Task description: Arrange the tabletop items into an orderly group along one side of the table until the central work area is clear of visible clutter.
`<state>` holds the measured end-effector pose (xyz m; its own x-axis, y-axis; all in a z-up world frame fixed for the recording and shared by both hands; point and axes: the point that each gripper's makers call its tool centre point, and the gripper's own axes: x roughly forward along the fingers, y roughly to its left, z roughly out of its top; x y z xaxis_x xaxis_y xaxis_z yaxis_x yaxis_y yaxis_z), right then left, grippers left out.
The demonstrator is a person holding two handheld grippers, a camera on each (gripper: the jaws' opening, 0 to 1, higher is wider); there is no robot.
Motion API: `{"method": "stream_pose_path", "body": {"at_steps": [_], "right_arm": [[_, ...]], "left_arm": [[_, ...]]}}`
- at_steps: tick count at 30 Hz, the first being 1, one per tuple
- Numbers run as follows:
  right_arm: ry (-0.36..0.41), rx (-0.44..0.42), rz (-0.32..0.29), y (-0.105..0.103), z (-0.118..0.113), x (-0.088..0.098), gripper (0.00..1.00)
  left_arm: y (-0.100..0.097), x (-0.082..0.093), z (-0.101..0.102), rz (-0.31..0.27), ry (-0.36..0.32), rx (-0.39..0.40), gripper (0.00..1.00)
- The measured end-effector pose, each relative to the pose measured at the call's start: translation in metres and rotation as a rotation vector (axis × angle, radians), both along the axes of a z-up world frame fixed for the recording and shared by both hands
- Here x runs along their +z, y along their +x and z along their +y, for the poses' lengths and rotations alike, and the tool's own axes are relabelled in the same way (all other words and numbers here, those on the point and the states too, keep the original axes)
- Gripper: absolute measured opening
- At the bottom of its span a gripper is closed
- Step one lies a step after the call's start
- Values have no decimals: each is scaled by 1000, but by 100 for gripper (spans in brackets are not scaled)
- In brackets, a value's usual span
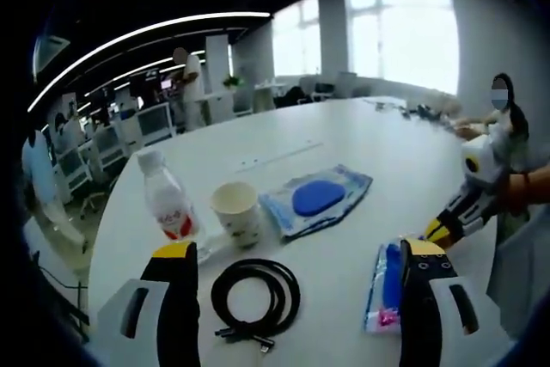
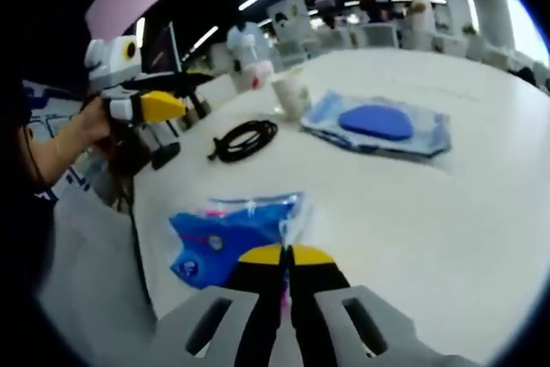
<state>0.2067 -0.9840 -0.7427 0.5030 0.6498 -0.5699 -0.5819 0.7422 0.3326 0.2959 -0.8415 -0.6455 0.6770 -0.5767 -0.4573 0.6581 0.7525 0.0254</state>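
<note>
Blue, limp plastic packet (image 2: 232, 234) near the tabletop (image 2: 447, 212) edge, its corner pinched in the closed right gripper (image 2: 286, 255), likely light and slippery; left gripper (image 1: 296, 255) wide open, empty

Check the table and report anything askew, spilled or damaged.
Nothing looks spilled or damaged. The water bottle and paper cup stand upright, the black cable lies coiled, and the blue pad package lies flat. The small blue packet lies crumpled near the table edge, its corner pinched in the right hand-held gripper.
</note>
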Motion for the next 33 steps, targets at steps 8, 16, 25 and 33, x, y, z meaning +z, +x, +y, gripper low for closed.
{"method": "stream_pose_path", "body": {"at_steps": [8, 16, 25, 33], "right_arm": [[31, -13, 3, 0, 2, 6, 0], [30, -12, 12, -2, 3, 5, 0], [22, -14, 22, -3, 1, 3, 0], [20, -30, 35, -4, 0, 0, 0]], "left_arm": [[-9, -1, 4, 29, -41, 16, 94], [-40, -20, -1, 84, -38, 14, 89], [-67, -37, -12, 189, -74, 36, 83], [-87, -49, -14, 227, -82, 107, 74]]}}
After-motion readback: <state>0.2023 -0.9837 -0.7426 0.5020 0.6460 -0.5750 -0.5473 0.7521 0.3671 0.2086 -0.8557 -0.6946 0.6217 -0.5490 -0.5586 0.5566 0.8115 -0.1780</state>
